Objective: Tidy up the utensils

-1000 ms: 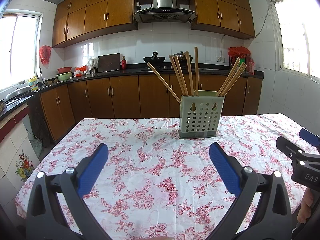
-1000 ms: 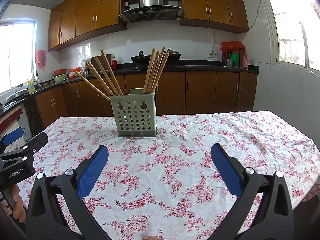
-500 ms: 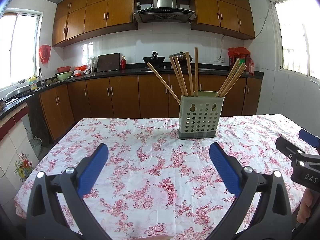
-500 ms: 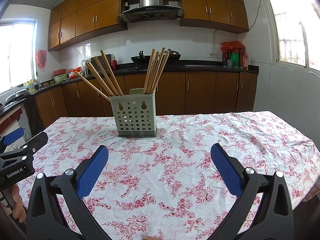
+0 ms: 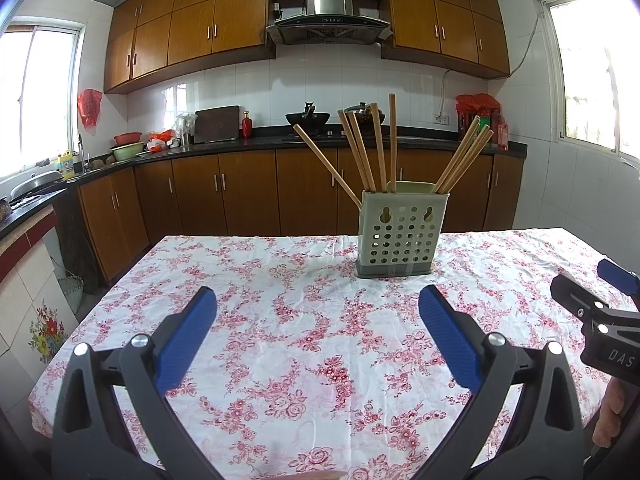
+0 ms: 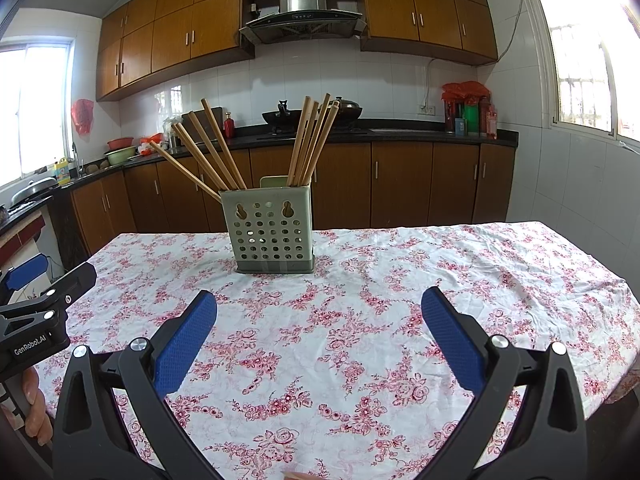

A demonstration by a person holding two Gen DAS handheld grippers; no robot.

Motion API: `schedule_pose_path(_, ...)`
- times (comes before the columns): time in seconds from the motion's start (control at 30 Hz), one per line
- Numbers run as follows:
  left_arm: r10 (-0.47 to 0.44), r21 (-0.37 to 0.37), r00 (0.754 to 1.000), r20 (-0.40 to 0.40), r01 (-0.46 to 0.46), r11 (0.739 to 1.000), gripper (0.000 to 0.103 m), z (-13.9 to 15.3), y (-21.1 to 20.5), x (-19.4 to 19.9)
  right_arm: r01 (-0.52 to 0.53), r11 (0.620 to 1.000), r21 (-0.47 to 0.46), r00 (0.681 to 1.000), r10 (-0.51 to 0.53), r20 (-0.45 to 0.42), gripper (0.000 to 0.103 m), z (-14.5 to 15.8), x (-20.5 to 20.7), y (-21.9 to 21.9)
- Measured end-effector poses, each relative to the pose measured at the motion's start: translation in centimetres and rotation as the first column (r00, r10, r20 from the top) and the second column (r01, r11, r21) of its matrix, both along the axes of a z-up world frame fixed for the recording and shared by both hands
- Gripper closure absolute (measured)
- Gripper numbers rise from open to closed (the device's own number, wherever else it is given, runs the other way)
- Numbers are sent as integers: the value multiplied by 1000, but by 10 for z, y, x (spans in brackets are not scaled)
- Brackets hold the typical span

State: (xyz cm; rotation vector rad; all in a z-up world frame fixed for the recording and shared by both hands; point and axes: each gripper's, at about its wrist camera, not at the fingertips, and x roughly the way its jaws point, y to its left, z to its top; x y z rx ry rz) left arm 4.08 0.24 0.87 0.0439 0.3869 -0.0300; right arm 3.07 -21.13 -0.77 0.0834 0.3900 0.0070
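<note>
Little has moved in the last second: both views have drifted only slightly, the holder sitting a touch higher in frame. The pale green perforated plastic utensil holder [image 5: 401, 232] stands upright right of centre on the red-and-white floral tablecloth [image 5: 280, 320], wooden chopsticks [image 5: 362, 148] fanned in two clusters, apparently already sorted. The left gripper [image 5: 318, 332] and right gripper [image 6: 320, 330] hover wide apart and empty, well short of it.

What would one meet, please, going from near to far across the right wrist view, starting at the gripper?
right gripper → floral tablecloth → perforated utensil holder with chopsticks → brown base cabinets → black countertop → white tiled wall
</note>
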Motion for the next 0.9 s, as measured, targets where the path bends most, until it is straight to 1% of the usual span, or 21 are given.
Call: schedule_pose_path(0.9,6,-3,1000,-4,-6,1000,4,-4,-1,1,-1,1000,2,1000,1,-1,2,0,0,-1)
